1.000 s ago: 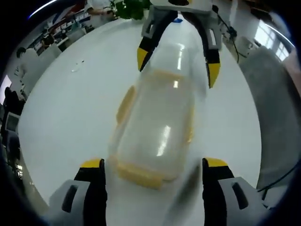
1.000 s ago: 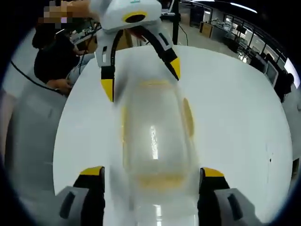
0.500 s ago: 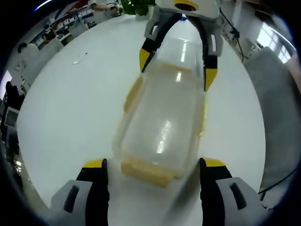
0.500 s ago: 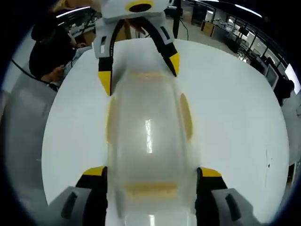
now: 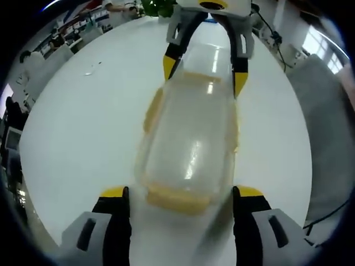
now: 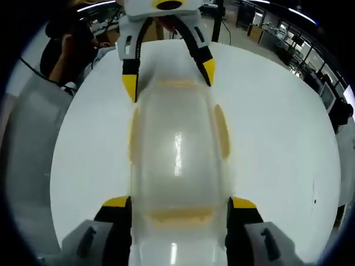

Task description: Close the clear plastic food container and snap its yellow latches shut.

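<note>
- The clear plastic food container (image 5: 191, 147) is seen lengthwise in the centre of the left gripper view, with its lid set on top.
- Yellow latches are seen on its sides: one at the near end (image 5: 178, 198), one at the far end, one on the left edge (image 5: 152, 110).
- In the right gripper view the container (image 6: 176, 152) runs down the middle of the frame, a latch (image 6: 222, 131) showing on its right edge.

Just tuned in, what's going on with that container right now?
A person works two handheld grippers at opposite ends of a clear plastic food container lying lid-on on a white table. The left gripper brackets one end, the right gripper the other, jaws open alongside it. Yellow latches show on its sides and ends; whether they are snapped shut is unclear.
</note>
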A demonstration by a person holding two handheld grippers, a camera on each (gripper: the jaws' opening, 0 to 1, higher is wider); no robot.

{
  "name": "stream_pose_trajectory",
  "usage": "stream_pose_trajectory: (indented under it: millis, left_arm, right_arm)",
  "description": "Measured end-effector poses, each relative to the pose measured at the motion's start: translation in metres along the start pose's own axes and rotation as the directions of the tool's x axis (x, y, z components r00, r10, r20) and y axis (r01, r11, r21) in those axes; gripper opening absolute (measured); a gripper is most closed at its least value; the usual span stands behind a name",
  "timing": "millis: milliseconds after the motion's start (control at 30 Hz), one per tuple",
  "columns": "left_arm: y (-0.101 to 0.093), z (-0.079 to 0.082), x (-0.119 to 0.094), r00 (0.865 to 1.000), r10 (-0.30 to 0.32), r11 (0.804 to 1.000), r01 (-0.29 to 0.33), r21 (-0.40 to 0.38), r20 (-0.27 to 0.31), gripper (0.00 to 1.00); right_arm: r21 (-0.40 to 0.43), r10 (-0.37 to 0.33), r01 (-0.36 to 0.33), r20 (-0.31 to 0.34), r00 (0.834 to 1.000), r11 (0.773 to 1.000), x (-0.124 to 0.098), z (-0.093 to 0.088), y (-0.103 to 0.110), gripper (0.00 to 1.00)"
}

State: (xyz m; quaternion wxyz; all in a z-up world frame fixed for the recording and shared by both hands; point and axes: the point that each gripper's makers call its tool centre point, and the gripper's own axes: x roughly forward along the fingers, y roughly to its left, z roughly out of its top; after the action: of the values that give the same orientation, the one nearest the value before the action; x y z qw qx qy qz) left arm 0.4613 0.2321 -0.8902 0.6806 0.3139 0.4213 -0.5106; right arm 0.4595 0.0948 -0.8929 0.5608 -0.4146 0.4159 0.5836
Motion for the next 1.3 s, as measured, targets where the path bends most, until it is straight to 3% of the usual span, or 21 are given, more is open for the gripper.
stream_pose_trajectory:
  millis: [133, 267, 400, 467, 500, 533, 567, 1033, 1100, 1167, 1233, 1300]
  left_arm:
    - [0.0, 0.0, -0.001, 1.0, -0.003, 1.0, 0.003, 0.005, -0.009, 0.71]
    - [-0.005, 0.0, -0.003, 0.999, -0.028, 0.998, 0.03, 0.063, -0.041, 0.56]
    - [-0.002, -0.001, -0.003, 0.997, -0.034, 0.994, 0.041, 0.099, -0.071, 0.54]
    - [-0.004, -0.005, -0.006, 0.992, -0.056, 0.981, 0.077, 0.176, -0.117, 0.48]
    - [-0.005, -0.006, -0.007, 0.988, -0.064, 0.973, 0.092, 0.212, -0.138, 0.38]
    - [-0.007, -0.014, -0.015, 0.981, -0.05, 0.98, 0.085, 0.179, -0.19, 0.38]
    - [-0.007, -0.003, -0.01, 0.989, -0.052, 0.973, 0.081, 0.217, -0.138, 0.38]
    - [-0.002, -0.009, -0.011, 0.984, -0.058, 0.971, 0.095, 0.221, -0.169, 0.37]
    - [0.001, -0.013, -0.012, 0.98, -0.054, 0.968, 0.099, 0.23, -0.192, 0.37]
    - [0.004, -0.017, -0.013, 0.976, -0.053, 0.965, 0.104, 0.24, -0.21, 0.37]
    - [0.006, -0.019, -0.013, 0.975, -0.05, 0.967, 0.101, 0.234, -0.217, 0.37]
    - [0.005, -0.018, -0.013, 0.975, -0.054, 0.965, 0.106, 0.24, -0.214, 0.37]
  right_arm:
    - [0.009, 0.006, -0.006, 0.001, 1.0, 1.0, -0.001, -0.001, 0.0, 0.68]
    - [0.033, -0.003, 0.003, 0.0, 1.0, 0.999, 0.0, 0.001, -0.001, 0.67]
    - [0.02, -0.006, 0.006, -0.008, 1.0, 1.0, 0.0, 0.0, -0.001, 0.67]
    - [-0.011, 0.001, -0.001, -0.01, 1.0, 1.0, 0.0, -0.002, 0.0, 0.68]
    - [-0.044, 0.007, -0.008, -0.023, 1.0, 0.999, -0.001, -0.005, 0.001, 0.68]
    - [-0.065, 0.009, -0.01, -0.015, 1.0, 0.998, 0.0, -0.004, 0.002, 0.68]
    - [-0.028, 0.006, -0.006, -0.007, 1.0, 1.0, -0.001, -0.004, 0.001, 0.68]
    - [0.005, -0.003, 0.003, -0.007, 1.0, 1.0, 0.0, -0.001, -0.001, 0.65]
    - [-0.004, 0.0, 0.0, -0.005, 1.0, 1.0, -0.001, -0.002, 0.0, 0.6]
    - [-0.039, -0.005, 0.005, -0.01, 1.0, 0.999, -0.004, -0.005, -0.002, 0.49]
    - [0.009, -0.003, 0.003, 0.016, 1.0, 1.0, -0.005, -0.005, -0.003, 0.37]
    - [0.008, 0.002, -0.002, 0.015, 1.0, 1.0, -0.004, -0.005, 0.0, 0.37]
